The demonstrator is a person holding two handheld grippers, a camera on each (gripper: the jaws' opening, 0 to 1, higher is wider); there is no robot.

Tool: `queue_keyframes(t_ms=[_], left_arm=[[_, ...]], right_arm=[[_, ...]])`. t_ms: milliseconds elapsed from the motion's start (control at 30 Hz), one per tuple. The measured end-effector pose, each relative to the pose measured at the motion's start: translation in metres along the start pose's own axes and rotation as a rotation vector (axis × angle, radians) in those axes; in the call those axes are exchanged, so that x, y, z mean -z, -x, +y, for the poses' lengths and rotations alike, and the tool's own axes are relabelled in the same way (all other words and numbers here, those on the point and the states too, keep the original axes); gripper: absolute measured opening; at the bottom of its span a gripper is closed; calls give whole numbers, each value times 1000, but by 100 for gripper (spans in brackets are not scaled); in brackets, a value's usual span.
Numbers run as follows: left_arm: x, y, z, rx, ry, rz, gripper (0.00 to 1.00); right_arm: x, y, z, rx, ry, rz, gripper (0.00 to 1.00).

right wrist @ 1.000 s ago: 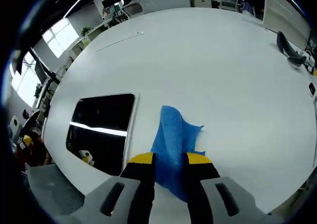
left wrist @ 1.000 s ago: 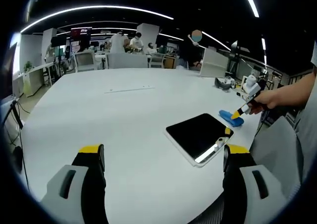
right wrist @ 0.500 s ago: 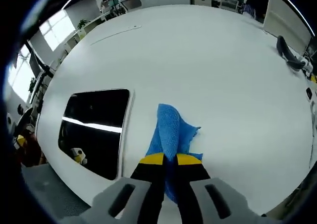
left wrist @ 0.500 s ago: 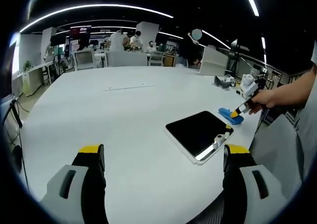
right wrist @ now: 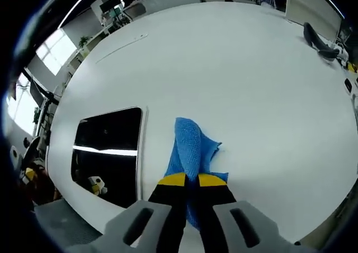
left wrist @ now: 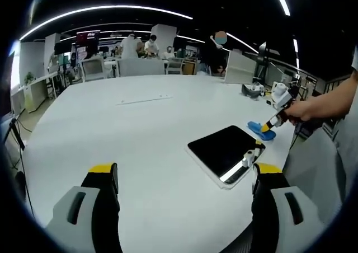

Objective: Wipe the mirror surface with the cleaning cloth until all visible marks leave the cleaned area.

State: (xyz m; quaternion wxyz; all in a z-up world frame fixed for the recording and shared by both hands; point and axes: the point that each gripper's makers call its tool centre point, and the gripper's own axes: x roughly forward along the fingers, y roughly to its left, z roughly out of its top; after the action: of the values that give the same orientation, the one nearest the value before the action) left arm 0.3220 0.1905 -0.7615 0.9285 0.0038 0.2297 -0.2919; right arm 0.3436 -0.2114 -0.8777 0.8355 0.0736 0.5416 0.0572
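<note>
The right gripper [right wrist: 186,179] is clamped on the blue cleaning cloth [right wrist: 192,146], hiding its near edge, beside the mirror [right wrist: 107,145] on the white desk [right wrist: 240,74]; the left gripper [left wrist: 184,177] stands wide open.

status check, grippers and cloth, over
Right gripper shut on blue cloth, cloth on table beside mirror. Left gripper open, empty. Nothing lying between cloth and mirror.

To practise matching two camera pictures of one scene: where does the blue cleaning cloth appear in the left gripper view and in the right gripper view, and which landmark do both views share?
Left gripper view: the blue cleaning cloth lies at right of centre, beyond the mirror, under the right gripper.
Right gripper view: the cloth is low centre, pinched between this gripper's jaws.
Shared landmark: the dark mirror beside the cloth.
</note>
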Motion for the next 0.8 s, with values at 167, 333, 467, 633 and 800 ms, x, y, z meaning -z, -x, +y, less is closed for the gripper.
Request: queue_keyframes(t_ms=[167,333,467,633,800], left_arm=[[-3,0,1,-6,-3,-8,99],[2,2,-1,5,29,-3,99],[6,2,-2,12,21,10,99],[4,7,4,-1,27,-3,99],[4,7,6,-2,24,-3,99]], right_arm=[[0,0,-1,-11,-33,11,0],[1,0,-1,-42,-60,30,0],[1,2,1,-38,-55,43,0],[-11,14,1,-42,-52,24,0],[-27,26,12,-61,-45,-5,0]])
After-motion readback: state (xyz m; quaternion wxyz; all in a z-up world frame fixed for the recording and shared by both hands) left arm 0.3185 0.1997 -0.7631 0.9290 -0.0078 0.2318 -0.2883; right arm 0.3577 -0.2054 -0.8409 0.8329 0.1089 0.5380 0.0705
